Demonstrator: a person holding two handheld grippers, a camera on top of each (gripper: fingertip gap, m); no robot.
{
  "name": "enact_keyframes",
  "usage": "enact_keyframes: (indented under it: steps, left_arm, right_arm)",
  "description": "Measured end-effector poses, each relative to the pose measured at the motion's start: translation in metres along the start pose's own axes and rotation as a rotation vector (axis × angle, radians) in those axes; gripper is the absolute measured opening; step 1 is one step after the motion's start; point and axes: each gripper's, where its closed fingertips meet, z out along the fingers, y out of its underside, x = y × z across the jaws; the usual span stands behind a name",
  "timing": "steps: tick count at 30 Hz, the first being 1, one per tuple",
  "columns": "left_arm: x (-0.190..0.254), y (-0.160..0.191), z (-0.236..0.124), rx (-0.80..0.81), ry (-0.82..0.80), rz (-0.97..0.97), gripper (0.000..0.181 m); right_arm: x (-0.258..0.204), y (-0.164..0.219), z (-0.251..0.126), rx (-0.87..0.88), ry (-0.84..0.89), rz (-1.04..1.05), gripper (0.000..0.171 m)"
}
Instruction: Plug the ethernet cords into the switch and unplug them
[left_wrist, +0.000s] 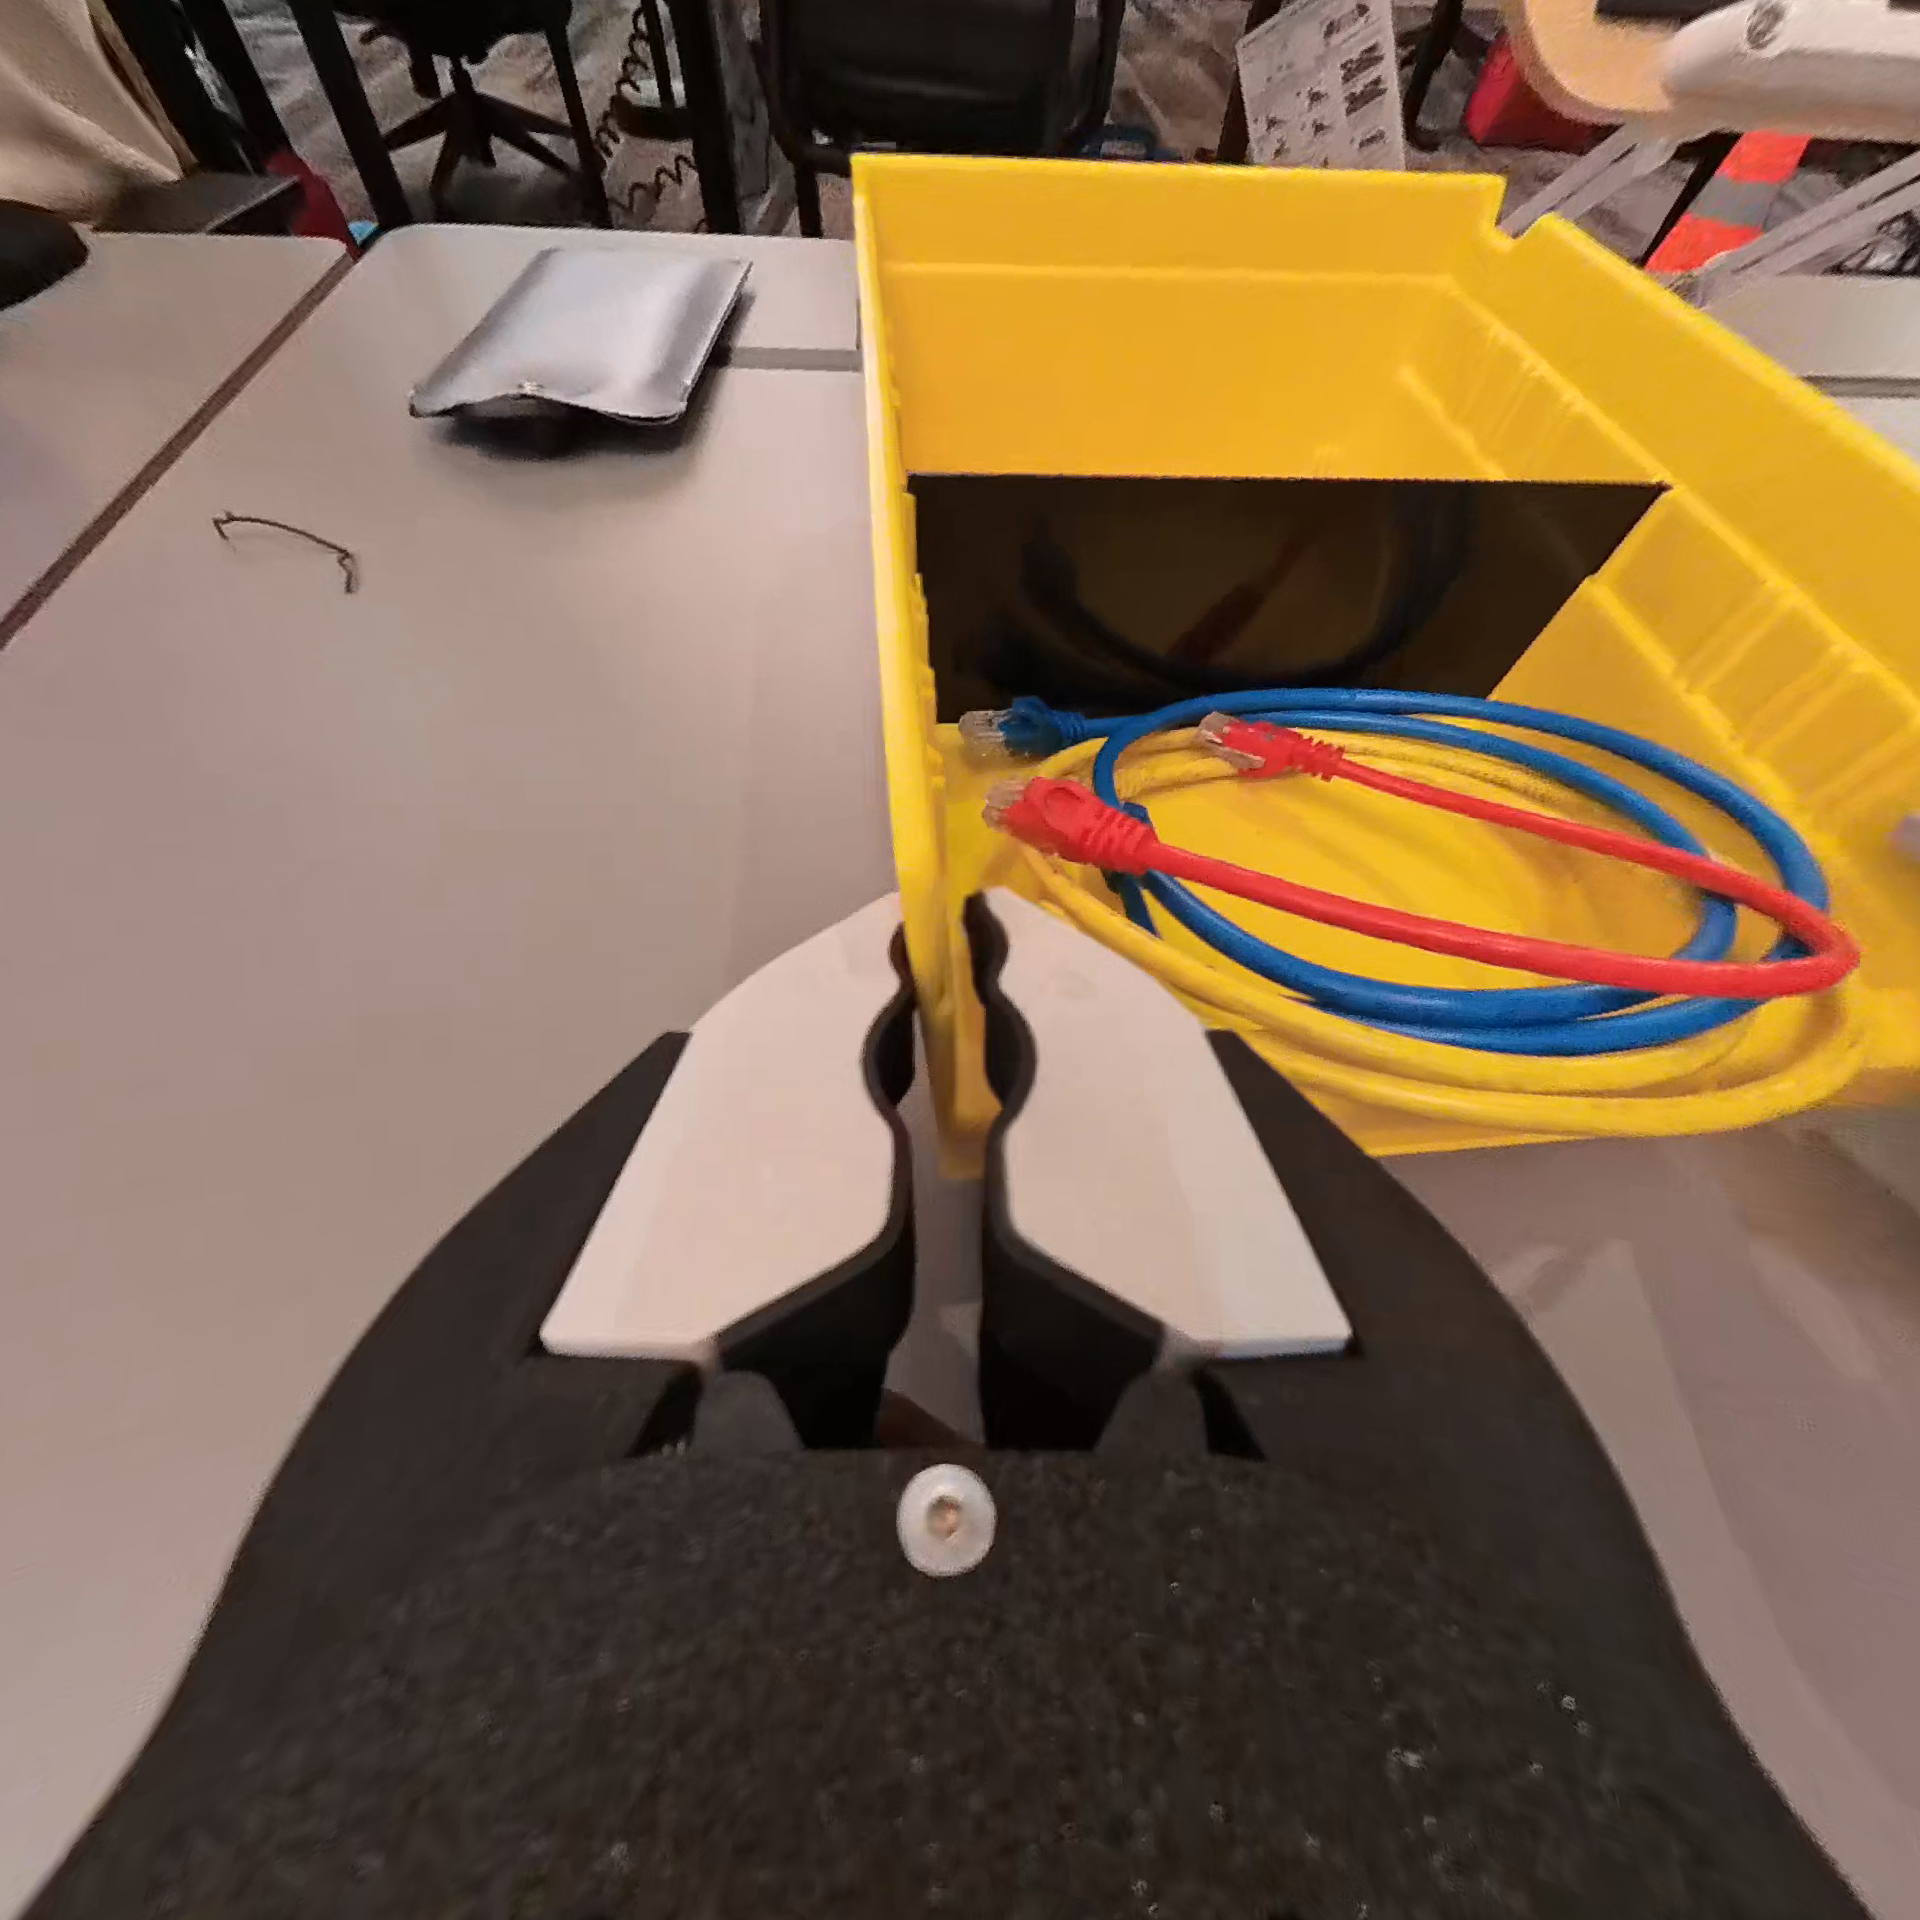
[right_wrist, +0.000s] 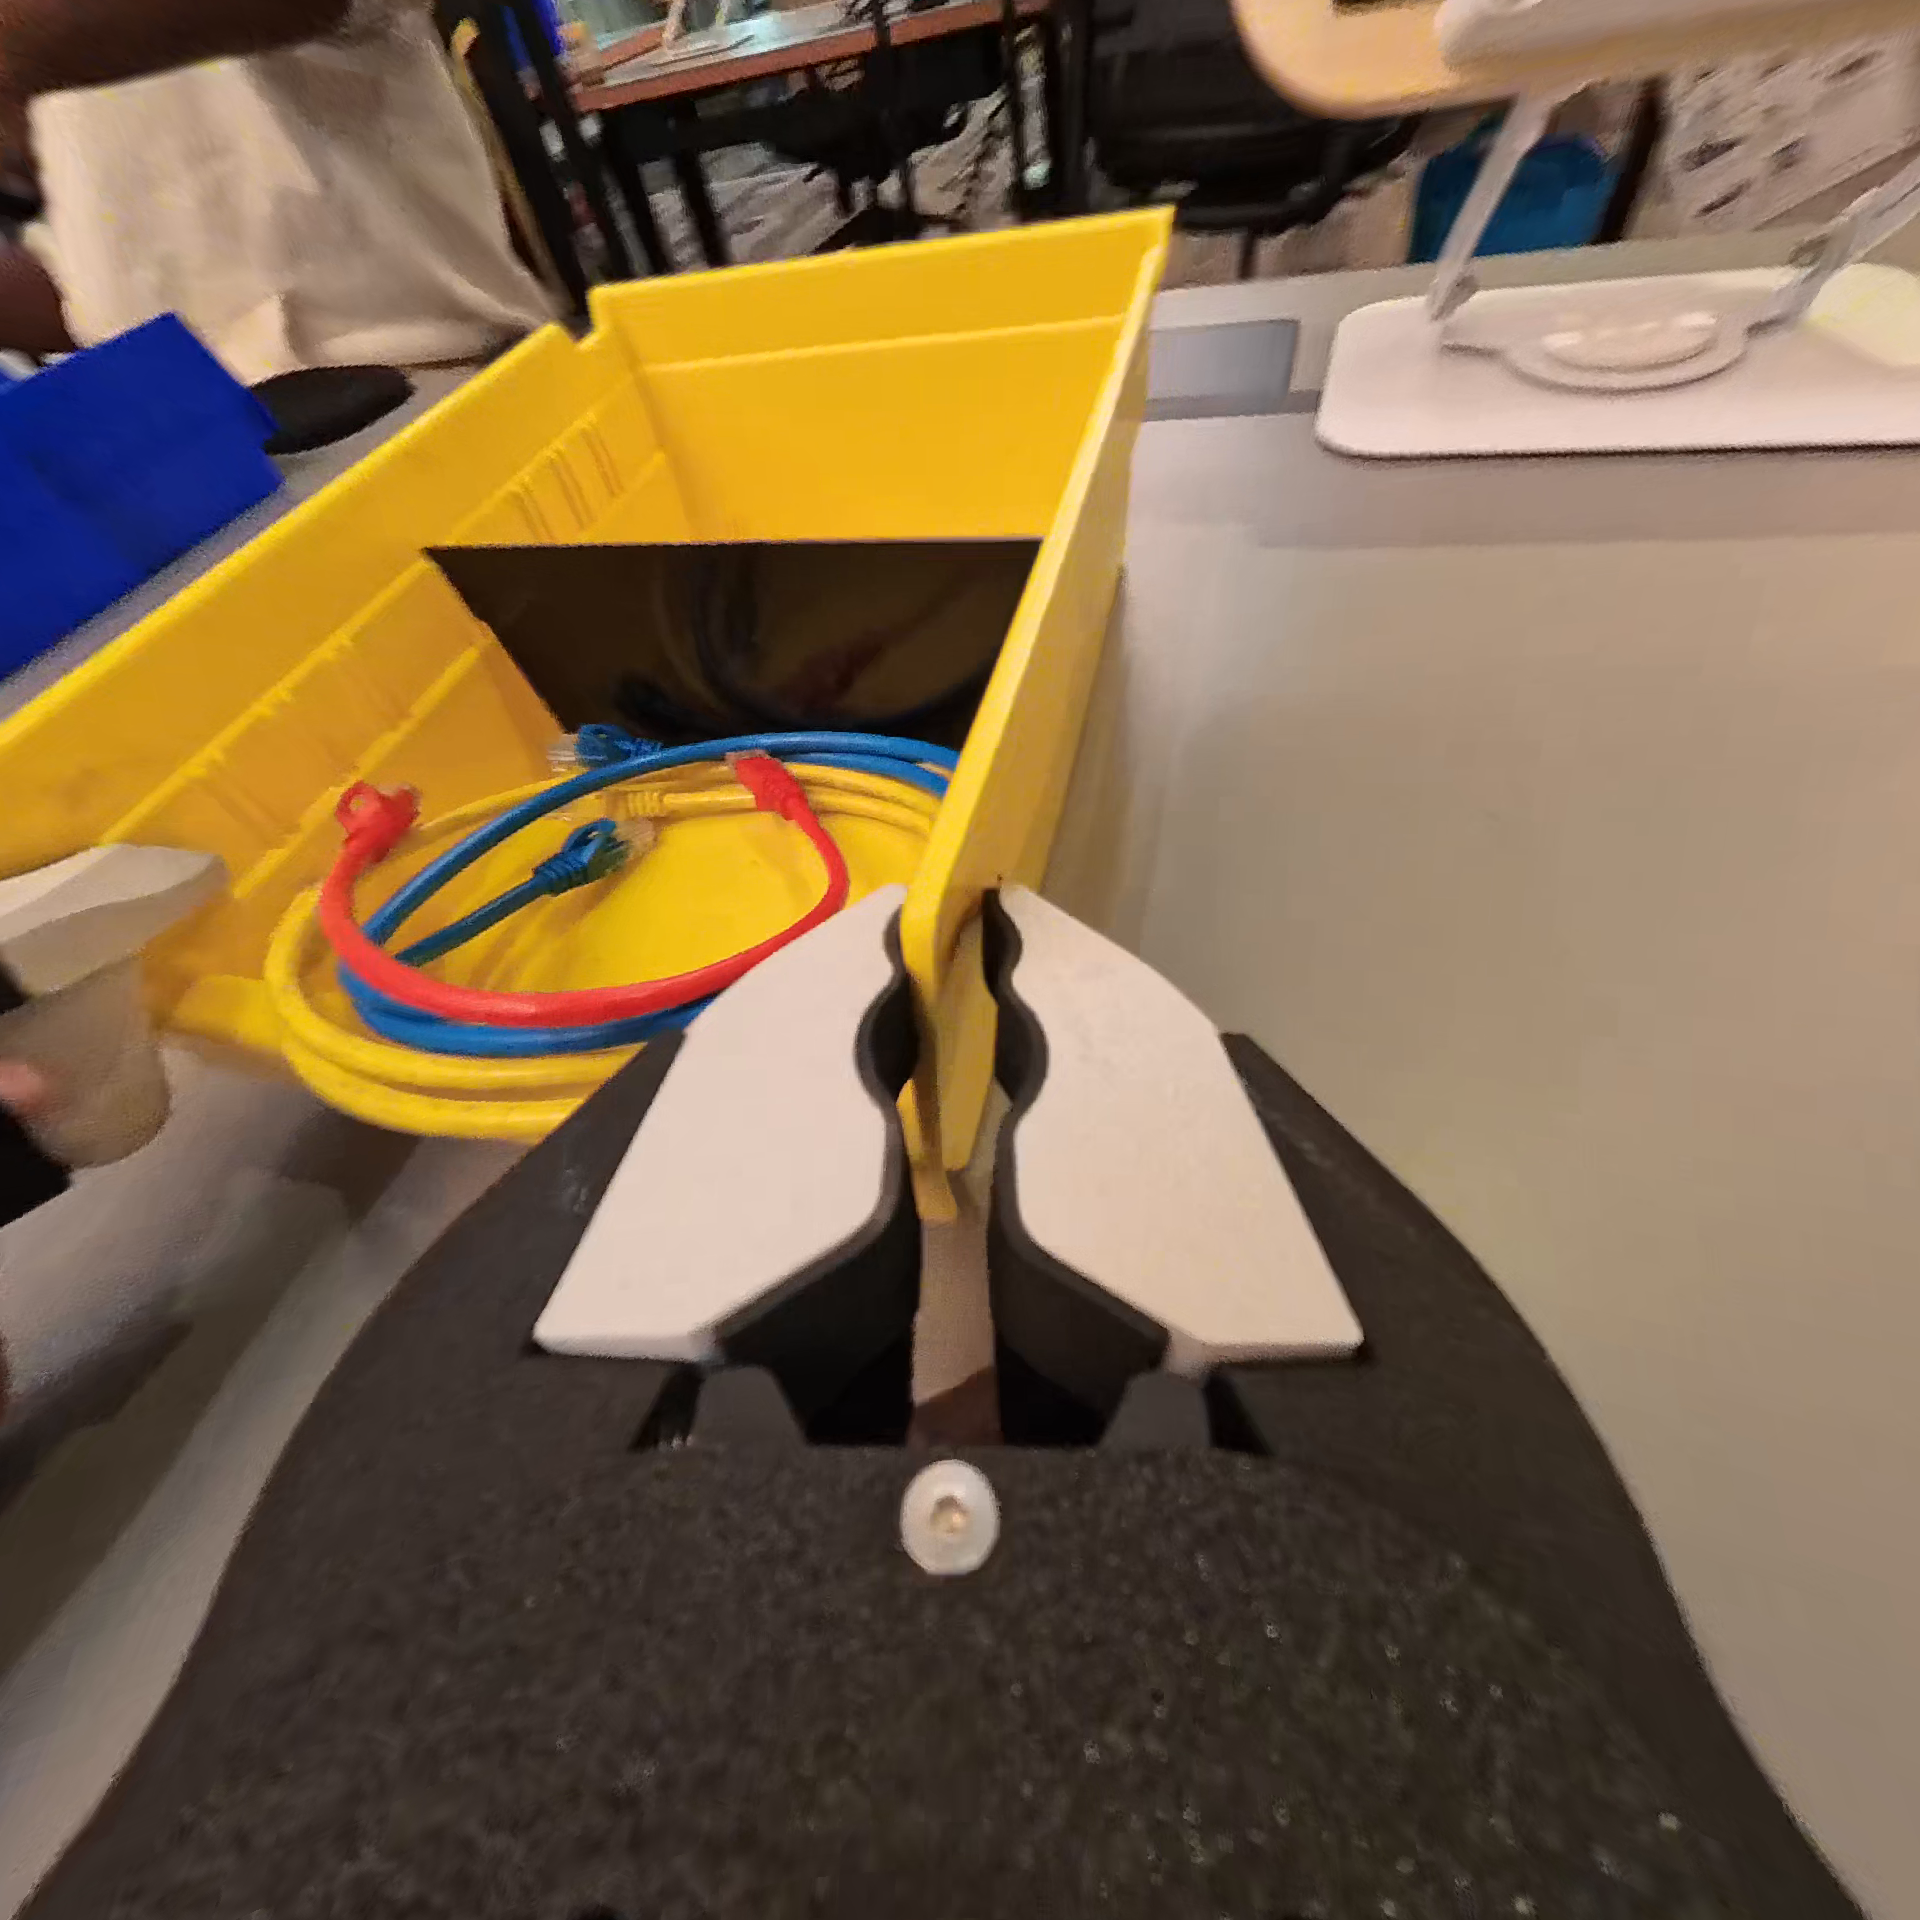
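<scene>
Each hand-held gripper, left (left_wrist: 940, 997) and right (right_wrist: 948, 987), clenches a side wall of the yellow bin (left_wrist: 1174, 343); coiled ethernet cords (left_wrist: 1455, 935) lie inside toward 3 o'clock in the left view.

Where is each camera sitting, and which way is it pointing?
Left wrist view: on the left gripper, looking forward along its fingers, which clamp the yellow bin's left wall; the table lies beyond.
Right wrist view: on the right gripper, clamping the bin's right wall; the left gripper's tip shows at far left.
Shared: the bin, its black divider, the coiled cords.
</scene>
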Motion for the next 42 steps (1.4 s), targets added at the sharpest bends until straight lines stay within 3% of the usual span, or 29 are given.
enact_keyframes:
  steps: [2,5,7,10,14,16,20,21,22,28,34,42]
  left_arm:
    - [0.002,-0.002,-0.005,0.021,0.012,-0.015,0.021]
    - [0.005,-0.011,-0.016,0.081,0.05,-0.065,0.026]
    - [0.007,-0.019,-0.022,0.132,0.134,-0.148,0.033]
    - [-0.004,-0.021,-0.027,0.139,0.152,-0.226,0.041]
    - [-0.029,-0.021,-0.036,0.161,0.015,-0.217,0.055]
    - [-0.032,-0.023,-0.045,0.182,-0.029,-0.206,0.038]
    - [-0.019,-0.028,-0.061,0.198,-0.115,-0.034,0.041]
    - [-0.01,-0.027,-0.065,0.177,-0.112,0.008,0.033]
    - [0.001,-0.024,-0.07,0.158,-0.091,0.039,0.026]
    - [0.075,0.0,-0.099,0.161,0.012,0.073,0.019]
    - [0.156,0.028,-0.093,0.033,0.238,0.165,0.029]
    - [0.183,0.058,-0.08,-0.128,0.347,0.19,0.031]
  right_arm:
    - [-0.006,0.006,-0.008,-0.087,-0.123,0.008,0.015]
    - [-0.016,0.013,-0.037,-0.161,-0.382,-0.012,0.032]
    - [0.002,0.026,-0.052,-0.22,-0.436,-0.057,0.047]
    - [0.054,0.041,-0.07,-0.259,-0.374,-0.127,0.052]
    - [0.117,0.043,-0.106,-0.194,-0.3,-0.218,0.051]
    - [0.145,0.035,-0.126,-0.126,-0.254,-0.237,0.054]
    - [0.19,0.027,-0.165,-0.042,-0.21,-0.255,0.031]
    - [0.197,0.031,-0.174,-0.057,-0.227,-0.263,0.021]
    - [0.208,0.033,-0.179,-0.058,-0.206,-0.258,0.022]
    - [0.28,0.025,-0.2,-0.023,-0.023,-0.194,0.017]
    - [0.315,0.009,-0.201,0.046,0.047,-0.065,0.023]
    - [0.339,0.007,-0.199,0.051,0.102,-0.001,0.032]
